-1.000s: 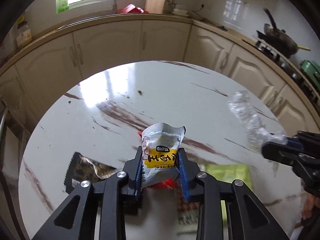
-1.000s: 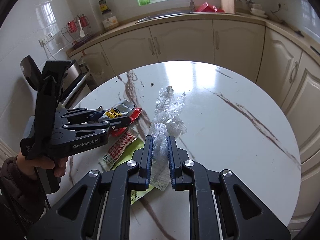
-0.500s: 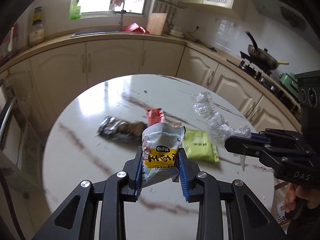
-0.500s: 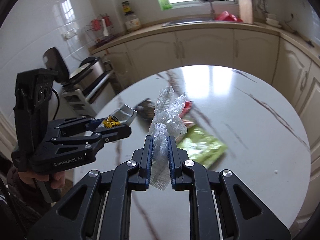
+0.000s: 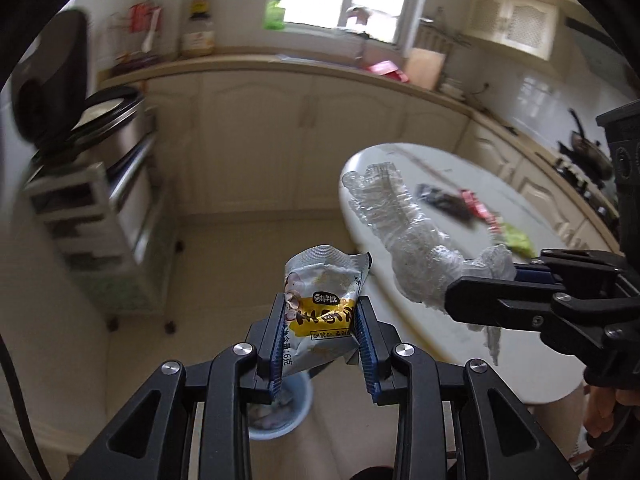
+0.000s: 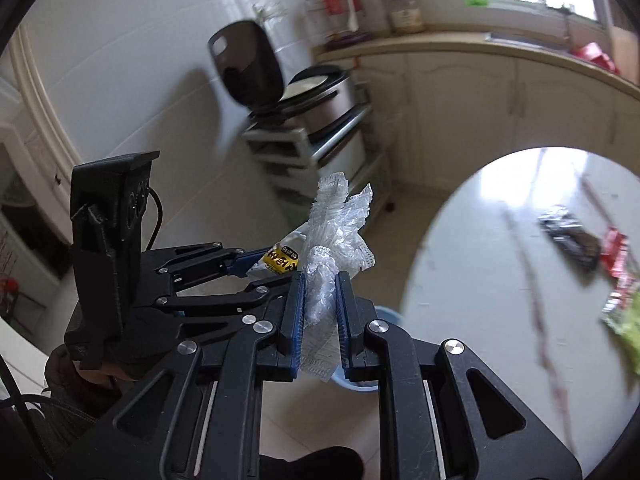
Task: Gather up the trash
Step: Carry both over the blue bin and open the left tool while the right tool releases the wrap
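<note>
My left gripper [image 5: 320, 308] is shut on a silver-and-yellow snack packet [image 5: 320, 280], held out over the floor. Right under its fingers, a blue bin [image 5: 276, 412] stands on the floor with rubbish in it. My right gripper [image 6: 320, 296] is shut on a crumpled clear plastic wrap [image 6: 340, 232]. In the left wrist view the right gripper [image 5: 476, 292] comes in from the right, with the wrap [image 5: 404, 248] sticking out beside the packet. The right wrist view shows the left gripper [image 6: 244, 264] and the packet [image 6: 282, 260] just to its left, and the bin's rim [image 6: 386, 312] behind the fingers.
The round white marble table [image 6: 480, 280] is to the right, with a dark wrapper [image 6: 568, 232], a red wrapper [image 6: 616, 252] and a green packet [image 6: 624, 320] lying on it. A cart with a rice cooker [image 5: 104, 140] stands at the left against the cabinets. A hand [image 5: 600, 416] holds the right gripper.
Both grippers have swung left, off the table and out over the floor, each still holding its piece. The blue bin has come into view beneath them.
</note>
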Action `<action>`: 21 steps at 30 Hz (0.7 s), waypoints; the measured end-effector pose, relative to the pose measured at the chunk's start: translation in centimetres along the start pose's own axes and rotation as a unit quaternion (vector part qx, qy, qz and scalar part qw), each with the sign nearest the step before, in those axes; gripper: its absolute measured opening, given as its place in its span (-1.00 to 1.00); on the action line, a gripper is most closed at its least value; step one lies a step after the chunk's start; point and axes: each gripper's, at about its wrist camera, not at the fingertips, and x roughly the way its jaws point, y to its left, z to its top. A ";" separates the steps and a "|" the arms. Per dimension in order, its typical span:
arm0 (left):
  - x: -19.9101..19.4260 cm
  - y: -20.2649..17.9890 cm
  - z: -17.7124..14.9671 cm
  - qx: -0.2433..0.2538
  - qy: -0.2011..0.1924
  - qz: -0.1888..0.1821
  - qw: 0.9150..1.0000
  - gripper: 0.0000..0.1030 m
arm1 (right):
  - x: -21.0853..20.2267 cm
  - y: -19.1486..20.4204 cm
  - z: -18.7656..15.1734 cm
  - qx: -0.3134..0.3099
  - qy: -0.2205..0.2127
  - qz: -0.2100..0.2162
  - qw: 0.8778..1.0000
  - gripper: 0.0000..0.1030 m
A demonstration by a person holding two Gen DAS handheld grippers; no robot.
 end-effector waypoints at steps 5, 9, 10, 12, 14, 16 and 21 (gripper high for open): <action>1.6 4.6 -3.0 -0.038 0.045 0.016 0.998 -0.45 | 6.3 2.5 0.1 0.006 0.034 0.008 0.999 -0.72; 4.0 6.5 -4.2 -0.054 0.073 0.014 0.996 -0.40 | 10.4 3.6 -0.4 0.010 0.056 -0.013 0.998 -0.72; 4.5 7.0 -4.4 -0.057 0.079 0.012 0.995 -0.40 | 11.4 3.9 -0.6 0.009 0.061 -0.023 0.998 -0.72; 5.7 8.1 -4.7 -0.063 0.092 0.014 0.994 -0.40 | 13.0 4.0 -1.0 0.011 0.073 -0.025 0.997 -0.72; 6.9 8.5 -4.5 -0.070 0.101 0.010 0.992 -0.38 | 14.4 3.8 -1.4 0.010 0.081 -0.037 0.996 -0.72; 7.6 9.2 -4.3 -0.078 0.104 0.015 0.991 -0.26 | 15.2 2.9 -1.7 0.020 0.086 -0.041 0.995 -0.72; 8.3 9.8 -4.2 -0.090 0.114 0.030 0.989 0.07 | 16.8 1.5 -1.9 0.040 0.097 -0.044 0.994 -0.67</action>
